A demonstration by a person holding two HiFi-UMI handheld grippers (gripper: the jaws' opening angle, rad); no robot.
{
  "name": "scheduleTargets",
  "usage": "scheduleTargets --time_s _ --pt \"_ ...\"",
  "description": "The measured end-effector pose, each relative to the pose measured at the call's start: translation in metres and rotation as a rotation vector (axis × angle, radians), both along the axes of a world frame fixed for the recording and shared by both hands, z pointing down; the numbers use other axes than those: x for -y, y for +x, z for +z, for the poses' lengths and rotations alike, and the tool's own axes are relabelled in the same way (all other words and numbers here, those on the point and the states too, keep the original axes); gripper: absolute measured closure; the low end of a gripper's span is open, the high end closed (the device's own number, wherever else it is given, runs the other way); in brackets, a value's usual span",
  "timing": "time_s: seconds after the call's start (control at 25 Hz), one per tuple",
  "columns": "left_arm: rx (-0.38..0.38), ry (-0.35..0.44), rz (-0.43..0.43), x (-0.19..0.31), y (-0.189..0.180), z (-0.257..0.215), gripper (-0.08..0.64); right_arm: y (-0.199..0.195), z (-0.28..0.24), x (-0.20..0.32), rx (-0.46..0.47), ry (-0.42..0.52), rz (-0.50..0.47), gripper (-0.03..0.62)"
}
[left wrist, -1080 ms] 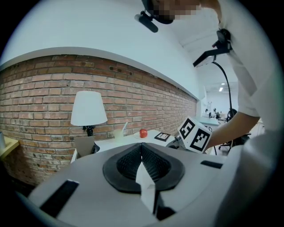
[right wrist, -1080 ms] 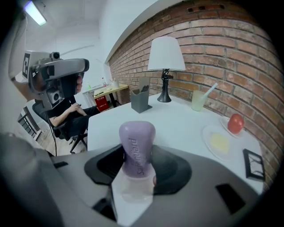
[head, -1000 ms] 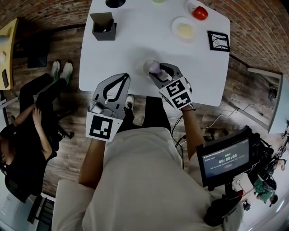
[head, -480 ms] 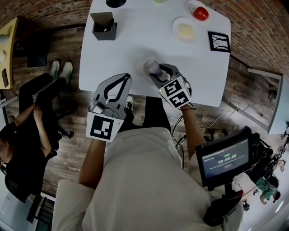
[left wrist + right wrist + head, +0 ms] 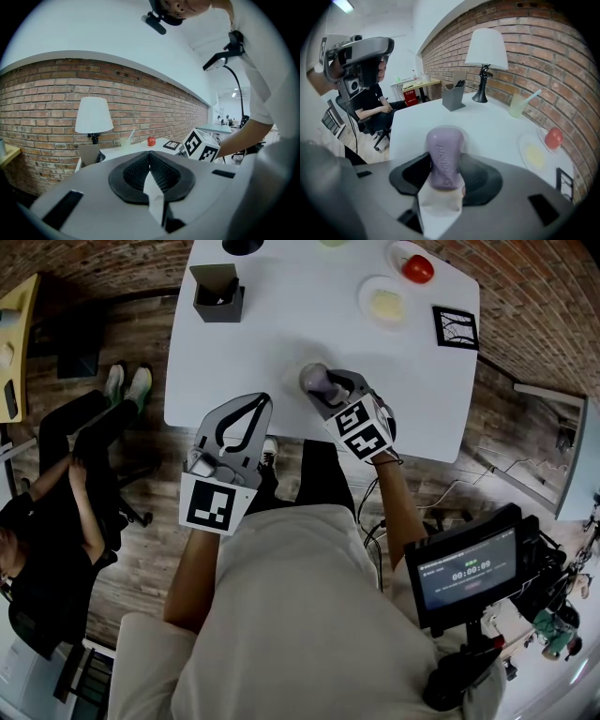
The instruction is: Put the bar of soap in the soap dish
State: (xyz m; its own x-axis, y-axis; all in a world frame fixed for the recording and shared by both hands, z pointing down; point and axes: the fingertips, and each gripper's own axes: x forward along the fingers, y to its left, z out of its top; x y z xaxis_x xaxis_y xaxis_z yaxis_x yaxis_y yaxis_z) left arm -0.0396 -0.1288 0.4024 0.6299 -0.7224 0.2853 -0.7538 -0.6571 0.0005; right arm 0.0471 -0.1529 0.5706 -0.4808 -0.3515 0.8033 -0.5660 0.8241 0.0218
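Over the white table (image 5: 281, 329), right gripper (image 5: 328, 393) clamps the soap bar (image 5: 444, 157); left gripper (image 5: 150, 157) jaws clenched empty.

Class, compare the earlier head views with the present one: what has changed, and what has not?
The right gripper, shut on the purple bar of soap, has turned slightly and edged left over the white table. The left gripper stays shut and empty; the tomato has not moved.

On your white square table (image 5: 281, 334), a dark grey open box (image 5: 217, 293) sits far left and a red round fruit (image 5: 417, 269) rests on a small white plate (image 5: 396, 252) far right (black-and-white marker card (image 5: 455, 326) near it). Off to your left sits a person in dark clothes (image 5: 56, 484).
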Motion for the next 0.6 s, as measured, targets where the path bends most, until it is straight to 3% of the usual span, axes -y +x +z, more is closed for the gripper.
scheduleTargets --time_s 0.6 --pt "0.003 -0.003 -0.005 -0.0029 0.0 0.0003 0.554 -0.0019 0.0032 0.0048 -0.01 0.013 -0.024 0.394"
